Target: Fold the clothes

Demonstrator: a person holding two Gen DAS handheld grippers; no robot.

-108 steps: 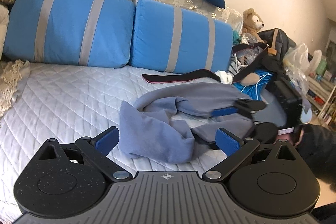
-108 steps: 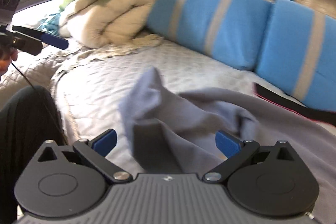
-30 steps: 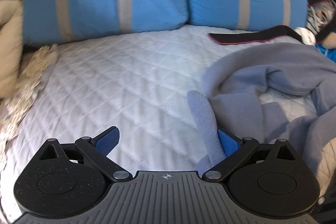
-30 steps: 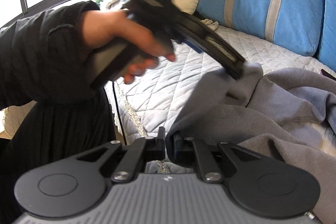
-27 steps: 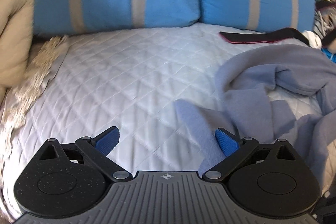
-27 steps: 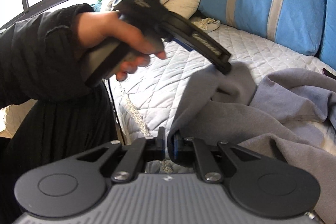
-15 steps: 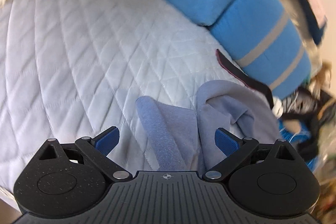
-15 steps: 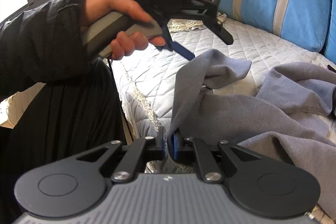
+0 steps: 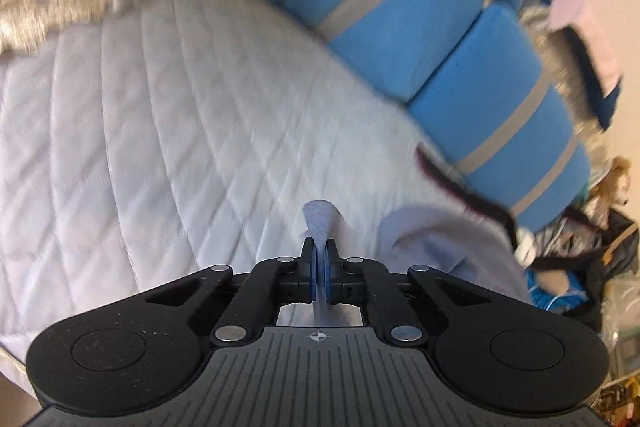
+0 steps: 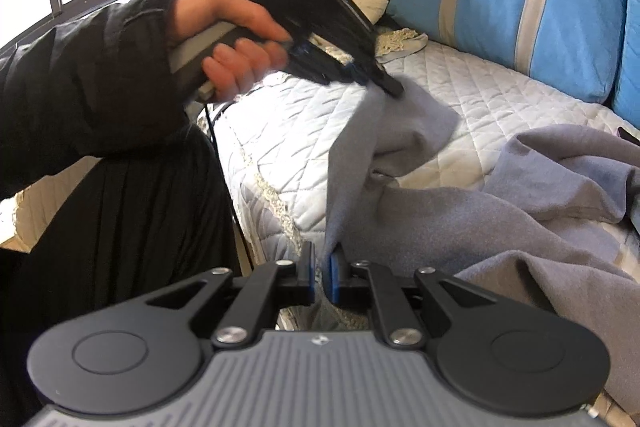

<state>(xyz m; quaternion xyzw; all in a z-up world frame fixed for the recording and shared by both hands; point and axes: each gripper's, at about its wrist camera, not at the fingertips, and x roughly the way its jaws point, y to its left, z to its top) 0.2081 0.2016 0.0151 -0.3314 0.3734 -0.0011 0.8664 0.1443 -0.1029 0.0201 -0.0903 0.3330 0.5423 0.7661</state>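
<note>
Both wrist views, at the moment of the second grasp. Your left gripper (image 9: 319, 259) had just been closing, and its blue pads (image 9: 327, 269) were clamped on a narrow pinch of the grey garment (image 10: 500, 227), a tuft of cloth standing up beyond the tips. Your right gripper (image 10: 320, 277) was pressed together on the near edge of the same garment, a taut band of fabric rising from it toward the left gripper (image 10: 394, 89), held in your left hand (image 10: 232, 39). The rest of the garment lay crumpled on the quilted bedspread (image 9: 160, 131), to the right, near the blue striped cushions (image 9: 400, 3); a dark strap (image 9: 460, 187) lay at its far side.

To do this step well, you probably needed to draw the two grips apart until the edge between them ran straight, then lift so the bulk hung free. The left bite looked small; a sharp tug could have slipped it. The open bedspread to the left seemed the better place to lay the garment flat, away from the strap.
</note>
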